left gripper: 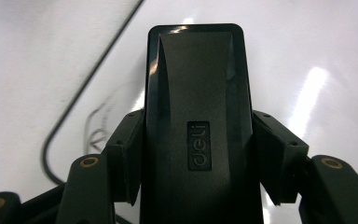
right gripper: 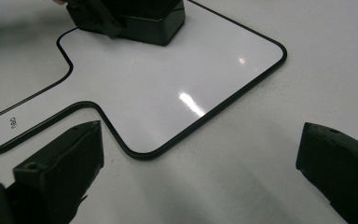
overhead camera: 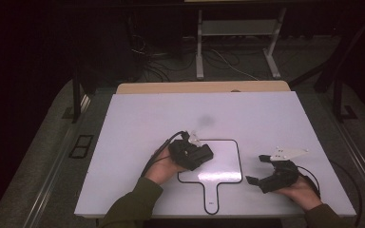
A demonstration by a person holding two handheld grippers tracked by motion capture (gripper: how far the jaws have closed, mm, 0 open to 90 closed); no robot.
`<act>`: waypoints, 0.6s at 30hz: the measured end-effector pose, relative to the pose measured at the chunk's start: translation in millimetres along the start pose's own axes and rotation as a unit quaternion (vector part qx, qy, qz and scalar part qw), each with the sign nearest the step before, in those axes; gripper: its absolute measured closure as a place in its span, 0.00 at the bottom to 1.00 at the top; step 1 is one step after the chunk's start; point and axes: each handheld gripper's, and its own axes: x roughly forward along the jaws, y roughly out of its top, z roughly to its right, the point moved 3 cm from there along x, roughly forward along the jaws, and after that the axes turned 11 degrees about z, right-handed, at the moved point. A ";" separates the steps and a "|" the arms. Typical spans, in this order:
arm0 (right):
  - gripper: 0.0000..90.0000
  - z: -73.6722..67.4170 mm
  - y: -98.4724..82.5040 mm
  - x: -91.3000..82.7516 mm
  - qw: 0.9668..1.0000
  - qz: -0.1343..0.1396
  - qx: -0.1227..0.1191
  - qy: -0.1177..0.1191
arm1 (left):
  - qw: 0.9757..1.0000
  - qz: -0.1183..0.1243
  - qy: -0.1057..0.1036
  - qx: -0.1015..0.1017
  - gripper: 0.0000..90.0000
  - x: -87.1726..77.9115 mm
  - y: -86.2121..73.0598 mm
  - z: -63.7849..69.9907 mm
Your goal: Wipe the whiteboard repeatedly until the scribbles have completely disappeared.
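Observation:
A small white board (overhead camera: 225,164) with a black rim and a short handle (overhead camera: 211,197) lies flat on the table. My left gripper (overhead camera: 196,155) is shut on a black block eraser (overhead camera: 203,153) that rests on the board's left part. In the left gripper view the two pads (left gripper: 127,154) press both sides of the eraser (left gripper: 198,93), which bears a "deli" mark. Faint pen traces (left gripper: 98,126) show beside it. My right gripper (overhead camera: 257,169) lies to the right of the board, open and holding nothing. Its jaws stand wide apart around bare table (right gripper: 200,172), with the board (right gripper: 168,79) and eraser (right gripper: 154,23) beyond.
The white table top (overhead camera: 171,114) reaches well beyond the board on all sides. A wooden edge (overhead camera: 199,87) runs along its far side. On the dark floor behind are a metal stand (overhead camera: 237,42) and loose cables (overhead camera: 161,61).

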 end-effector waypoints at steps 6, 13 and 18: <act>0.00 0.6 0.4 -0.7 1.000 0.002 0.001 -0.002 | 1.000 -0.002 0.016 -0.009 0.44 2.6 1.3 -16.0; 0.00 0.7 0.2 -0.4 1.000 0.001 0.002 -0.003 | 0.999 -0.005 0.028 -0.020 0.44 2.6 0.2 -33.4; 0.00 1.0 0.1 -0.7 1.000 0.001 0.003 -0.002 | 0.999 -0.006 0.036 -0.026 0.44 2.9 -0.1 -42.8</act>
